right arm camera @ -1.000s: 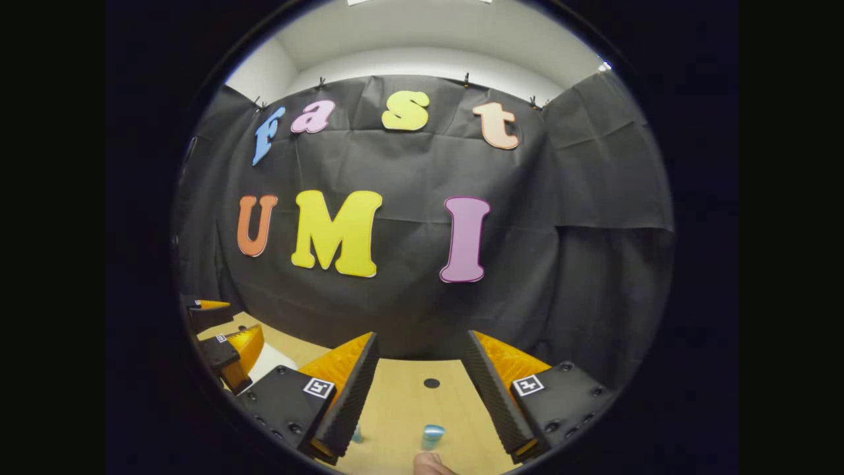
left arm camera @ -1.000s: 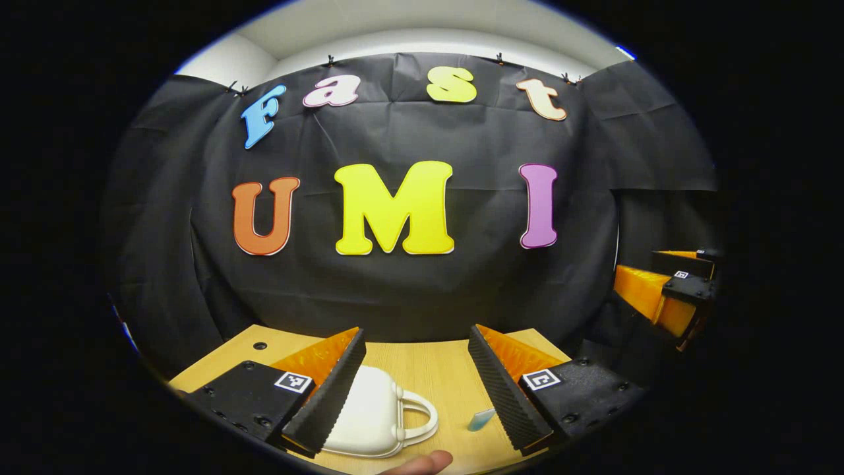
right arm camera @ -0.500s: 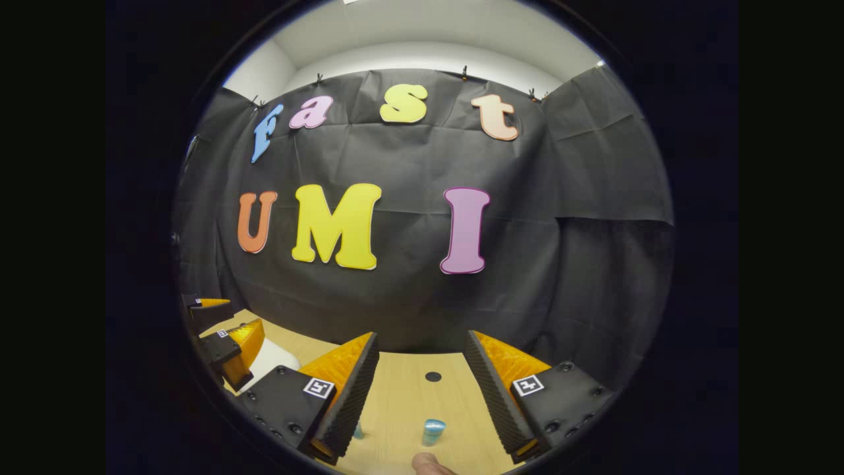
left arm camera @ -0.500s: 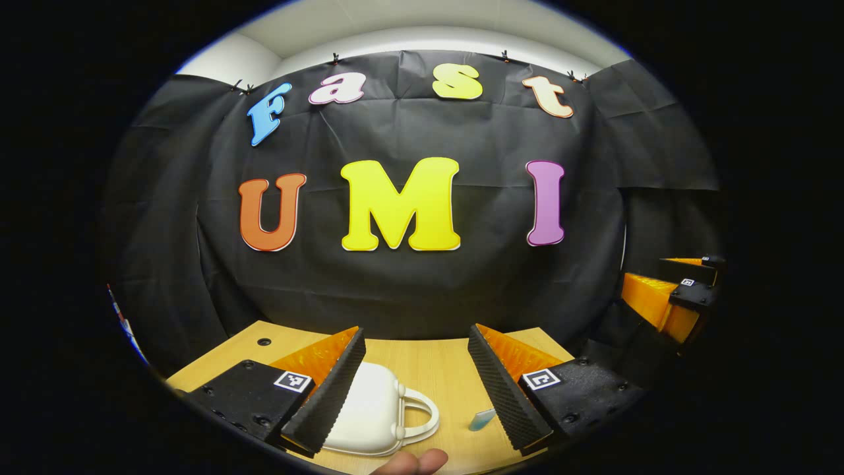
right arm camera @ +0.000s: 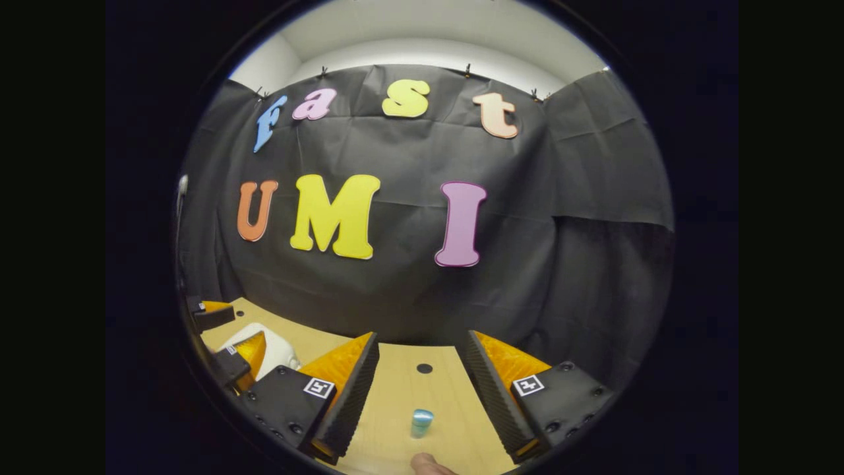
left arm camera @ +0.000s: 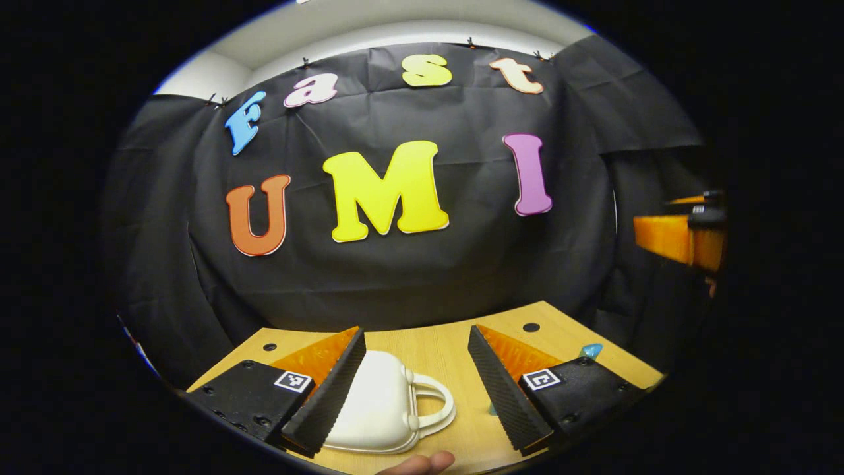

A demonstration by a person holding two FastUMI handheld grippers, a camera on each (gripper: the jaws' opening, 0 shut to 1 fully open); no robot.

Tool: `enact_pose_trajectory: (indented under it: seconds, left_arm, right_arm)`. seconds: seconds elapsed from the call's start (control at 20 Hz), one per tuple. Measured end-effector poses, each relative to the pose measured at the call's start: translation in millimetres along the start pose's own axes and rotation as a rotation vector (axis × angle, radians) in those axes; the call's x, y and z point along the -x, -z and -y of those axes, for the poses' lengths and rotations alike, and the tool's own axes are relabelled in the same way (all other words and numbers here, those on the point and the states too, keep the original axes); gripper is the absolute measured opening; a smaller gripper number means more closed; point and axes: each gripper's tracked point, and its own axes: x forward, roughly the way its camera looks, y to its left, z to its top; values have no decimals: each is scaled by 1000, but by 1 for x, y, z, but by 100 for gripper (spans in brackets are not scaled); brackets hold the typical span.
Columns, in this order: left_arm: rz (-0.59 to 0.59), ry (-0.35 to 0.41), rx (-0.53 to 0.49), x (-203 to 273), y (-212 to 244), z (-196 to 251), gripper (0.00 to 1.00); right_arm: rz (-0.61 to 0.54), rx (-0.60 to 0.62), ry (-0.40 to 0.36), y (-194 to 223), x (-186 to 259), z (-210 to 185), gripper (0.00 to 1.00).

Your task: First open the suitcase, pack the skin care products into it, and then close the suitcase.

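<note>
Left gripper view: left gripper (left arm camera: pixel 417 389) gapes wide, holding nothing, above the closed white suitcase (left arm camera: pixel 379 412). Right gripper (right arm camera: pixel 417 396), equally wide and empty-handed, frames a blue bottle (right arm camera: pixel 421 422) right of the suitcase.

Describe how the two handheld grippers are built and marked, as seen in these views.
The left gripper and the right gripper look alike: two wedge-shaped fingers with ribbed inner pads, mounted on black blocks with visible screws. Each block carries a small square black-and-white marker tag. No cables or sleeves are visible.

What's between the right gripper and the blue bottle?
Bare wooden table, in the right gripper view; the right gripper is open and the blue bottle stands just ahead.
</note>
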Motion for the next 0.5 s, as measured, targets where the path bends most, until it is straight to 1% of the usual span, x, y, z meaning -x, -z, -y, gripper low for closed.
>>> enact_pose_trajectory:
  seconds: [0.1,0.15,0.2,0.3,0.4,0.5]
  left_arm:
    - [-22,9,-81,-2,26,9,100]
    - [-27,11,-123,-4,38,14,100]
    - [-43,13,-177,-5,52,17,98]
    - [-61,18,-297,-11,79,25,98]
    - [-112,1,-424,-16,112,25,96]
    - [-182,-19,-516,-23,142,21,97]
  right_arm:
    - [-15,12,29,11,4,20,79]
    - [-26,15,45,16,5,30,77]
    - [-37,13,60,21,6,41,79]
    - [-57,1,89,31,8,63,79]
    - [-72,-10,110,41,10,80,79]
    - [-88,-19,121,52,10,95,79]
